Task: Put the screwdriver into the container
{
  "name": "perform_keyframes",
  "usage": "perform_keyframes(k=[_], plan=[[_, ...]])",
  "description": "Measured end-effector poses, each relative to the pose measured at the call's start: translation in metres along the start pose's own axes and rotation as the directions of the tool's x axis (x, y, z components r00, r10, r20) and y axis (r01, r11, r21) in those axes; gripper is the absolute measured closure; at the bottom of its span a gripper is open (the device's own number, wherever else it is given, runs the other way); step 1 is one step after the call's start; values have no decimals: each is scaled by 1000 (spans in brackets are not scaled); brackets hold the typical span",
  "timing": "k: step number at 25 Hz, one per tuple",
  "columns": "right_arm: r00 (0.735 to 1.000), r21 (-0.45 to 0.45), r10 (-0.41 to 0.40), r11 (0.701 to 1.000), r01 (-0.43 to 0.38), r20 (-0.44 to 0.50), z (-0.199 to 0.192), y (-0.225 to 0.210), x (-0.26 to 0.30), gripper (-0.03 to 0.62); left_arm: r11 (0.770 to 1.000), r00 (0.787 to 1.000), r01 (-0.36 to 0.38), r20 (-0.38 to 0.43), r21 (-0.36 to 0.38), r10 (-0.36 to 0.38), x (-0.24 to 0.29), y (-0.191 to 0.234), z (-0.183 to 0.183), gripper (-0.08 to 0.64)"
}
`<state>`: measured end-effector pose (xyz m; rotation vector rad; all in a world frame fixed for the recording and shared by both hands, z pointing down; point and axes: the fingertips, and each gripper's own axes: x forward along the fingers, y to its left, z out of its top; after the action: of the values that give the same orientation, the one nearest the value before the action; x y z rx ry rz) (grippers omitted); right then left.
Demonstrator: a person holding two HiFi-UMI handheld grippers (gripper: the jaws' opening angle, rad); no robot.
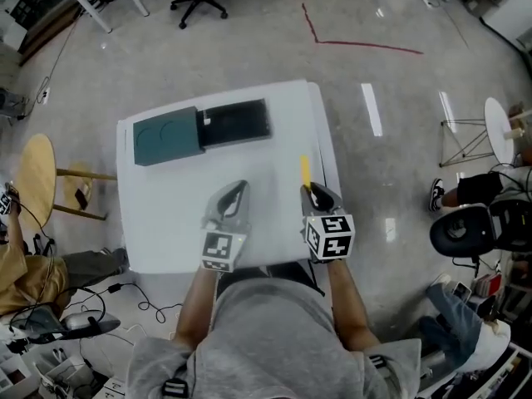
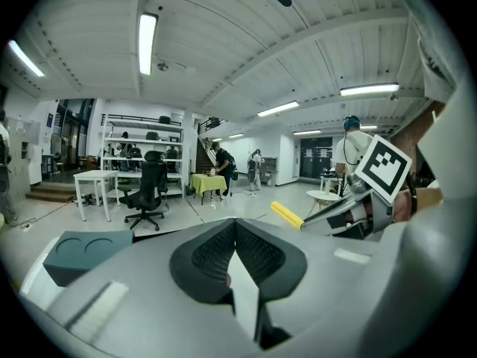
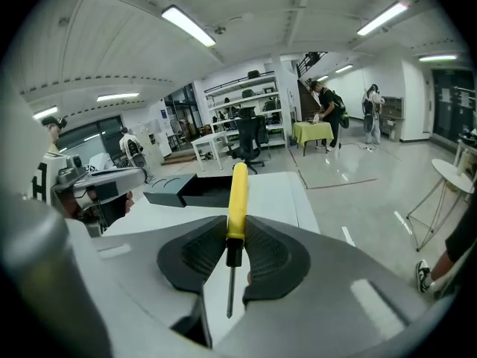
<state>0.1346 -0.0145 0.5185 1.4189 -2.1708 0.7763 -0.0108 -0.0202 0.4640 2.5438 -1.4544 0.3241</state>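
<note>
The right claw (image 3: pixel 227 246) is closed on the screwdriver (image 3: pixel 237 197) and holds it at the black collar, just below the yellow handle. In the right gripper view the two dark pads press on this collar from both sides. The yellow handle stands out forward past the tips of the claw, and the thin metal shaft points back toward the camera, in the gap behind the pads. The screwdriver lies along the line of the claw, almost straight in the middle. In the head view the right claw is above the right part of the white table (image 1: pixel 166 223), close to its right edge, and the yellow handle points away from the person. The left claw (image 2: pixel 235 230) is narrow, its pad tips are together and nothing is between them. It is just beside the right claw, on the left of it, above the middle of the table. The container (image 1: pixel 199 130) stands at the far left part of the table, well apart from the screwdriver and from both claws. It has a grey-green part on the left and a black open part on the right, touching each other. I cannot say for sure if the black part is a drawer pulled out or a separate tray, because it is small in all views. The screwdriver is not in the container.
</note>
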Motion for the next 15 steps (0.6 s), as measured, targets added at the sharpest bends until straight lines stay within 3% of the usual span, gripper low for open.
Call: perform_keyframes(k=[8, 15], plan=[[995, -148, 64, 988, -52, 76, 31, 22, -18, 514, 995, 992, -101, 70, 12, 100, -22, 9, 28, 548], [981, -268, 149, 957, -111, 123, 59, 52, -17, 514, 982, 976, -187, 110, -9, 187, -43, 27, 42, 549]])
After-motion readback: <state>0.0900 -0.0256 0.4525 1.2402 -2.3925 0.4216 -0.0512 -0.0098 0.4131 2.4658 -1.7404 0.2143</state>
